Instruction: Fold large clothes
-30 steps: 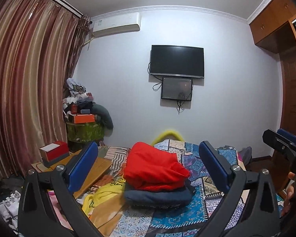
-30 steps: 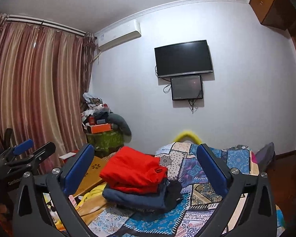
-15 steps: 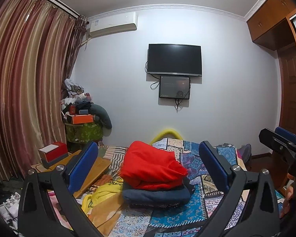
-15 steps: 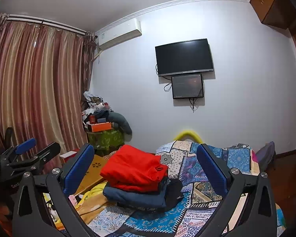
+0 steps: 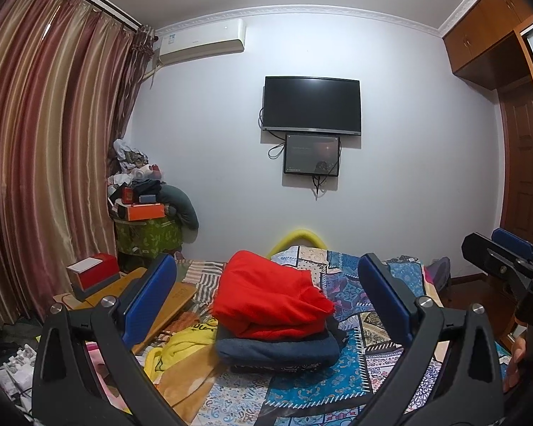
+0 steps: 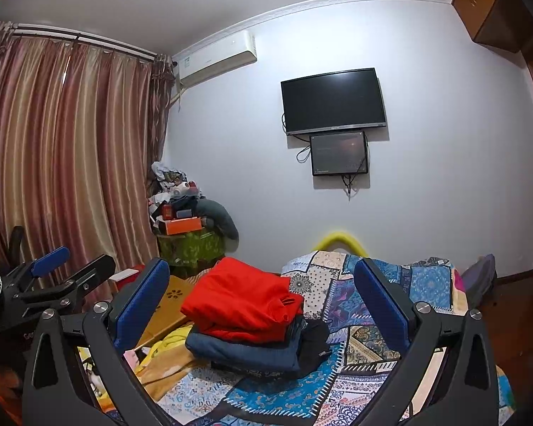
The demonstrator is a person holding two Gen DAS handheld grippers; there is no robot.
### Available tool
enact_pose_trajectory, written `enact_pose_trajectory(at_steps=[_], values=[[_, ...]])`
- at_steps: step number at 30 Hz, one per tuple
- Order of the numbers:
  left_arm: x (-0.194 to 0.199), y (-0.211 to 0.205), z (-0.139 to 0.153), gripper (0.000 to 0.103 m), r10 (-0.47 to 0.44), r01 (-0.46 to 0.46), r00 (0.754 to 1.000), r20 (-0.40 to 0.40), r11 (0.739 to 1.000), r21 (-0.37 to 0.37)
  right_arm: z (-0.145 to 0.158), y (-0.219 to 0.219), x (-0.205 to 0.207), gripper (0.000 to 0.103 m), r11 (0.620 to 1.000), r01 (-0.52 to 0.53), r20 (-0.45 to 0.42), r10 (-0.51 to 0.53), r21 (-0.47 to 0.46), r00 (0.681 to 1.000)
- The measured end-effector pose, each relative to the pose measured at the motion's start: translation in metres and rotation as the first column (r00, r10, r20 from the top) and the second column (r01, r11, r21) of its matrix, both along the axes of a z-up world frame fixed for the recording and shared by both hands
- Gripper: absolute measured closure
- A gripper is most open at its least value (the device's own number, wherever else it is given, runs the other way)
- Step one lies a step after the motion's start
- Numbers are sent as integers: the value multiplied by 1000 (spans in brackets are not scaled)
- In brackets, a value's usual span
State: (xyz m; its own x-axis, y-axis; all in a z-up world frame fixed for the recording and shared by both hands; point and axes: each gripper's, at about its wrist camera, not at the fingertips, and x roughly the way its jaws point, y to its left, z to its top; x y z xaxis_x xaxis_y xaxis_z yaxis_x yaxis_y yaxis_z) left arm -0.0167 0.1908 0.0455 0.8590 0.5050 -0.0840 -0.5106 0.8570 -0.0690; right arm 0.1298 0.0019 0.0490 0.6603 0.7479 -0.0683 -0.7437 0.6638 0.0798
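Left wrist view shows the left gripper point(image 5: 266, 298), jaws spread and empty, edged slightly back since a second ago from the folded red garment point(image 5: 270, 301) stacked on the bed point(image 5: 355, 383), while the right gripper point(image 6: 261, 296) likewise gapes empty, suggesting that fold is finished.

1. No text can be read with certainty in either view.
2. The air conditioner point(image 5: 202, 41), up and to the left of the television point(image 5: 312, 105), carries a small blue-and-white sticker and a faint logo; both are too small to make out.
3. The television shows a tiny brand mark on its lower bezel, illegible.
4. The yellow cloth point(image 5: 192, 337) on the bed, below and to the left of the television, bears dark lettering, too blurred to read.
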Motion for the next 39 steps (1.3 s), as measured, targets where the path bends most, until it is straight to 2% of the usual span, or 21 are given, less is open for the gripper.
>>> enact_pose_trajectory(at_steps=[18,29,39], values=[[10,3,-3,0,-69,69,998,-14,997,-35,-2,1,3,0,1000,-6,-16,6,-8,1000],[13,2,-4,0,-83,82,996,-29,996,-34,-4,1,4,0,1000,-5,-22,5,-7,1000],[18,5,-8,0,-98,96,994,-39,993,-62,-9,1,5,0,1000,3,-26,-4,-22,1000]])
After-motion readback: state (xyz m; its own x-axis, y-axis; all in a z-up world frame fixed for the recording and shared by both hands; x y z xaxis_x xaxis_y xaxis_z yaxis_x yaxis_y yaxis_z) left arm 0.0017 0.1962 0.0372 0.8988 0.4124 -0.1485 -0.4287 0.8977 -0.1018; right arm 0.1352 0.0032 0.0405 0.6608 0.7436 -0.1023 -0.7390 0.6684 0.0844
